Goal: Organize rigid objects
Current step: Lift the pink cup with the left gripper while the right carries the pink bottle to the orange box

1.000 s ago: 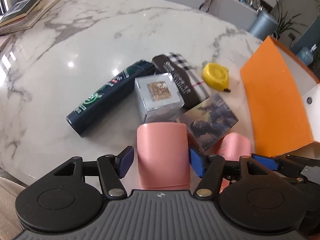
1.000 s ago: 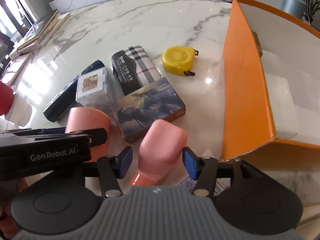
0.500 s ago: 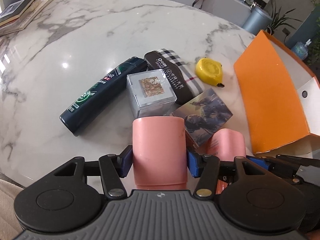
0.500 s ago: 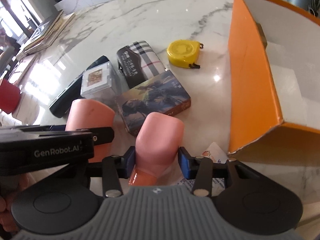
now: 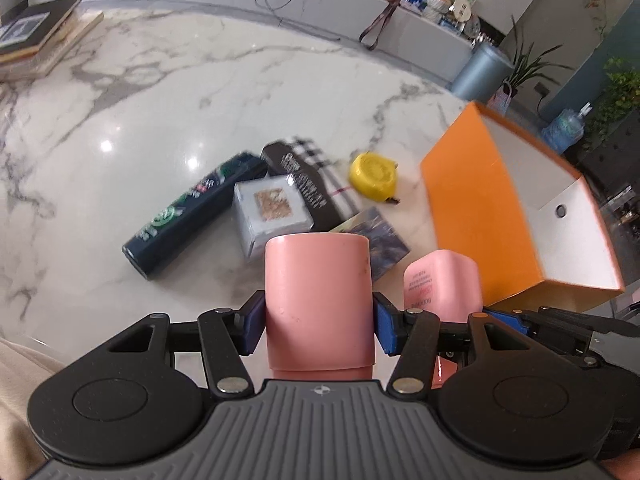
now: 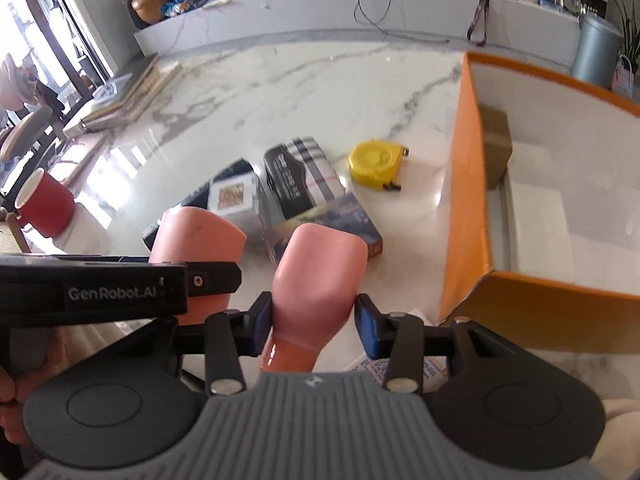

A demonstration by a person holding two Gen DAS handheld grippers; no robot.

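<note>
We hold a pink cup (image 5: 318,300) clamped in our left gripper (image 5: 316,322); our right gripper (image 6: 314,318) squeezes a pink bottle (image 6: 320,276), both above the desk (image 5: 160,100).

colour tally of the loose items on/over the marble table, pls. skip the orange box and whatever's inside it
Pink: 2, the pink cup in the left gripper and the pink bottle in the right gripper
Yellow: 1, tape measure
Dark: 2, dark bottle, plaid case
Clear: 1, clear cube box
Picture print: 1, printed box
Red: 1, red cup
Total: 8
</note>
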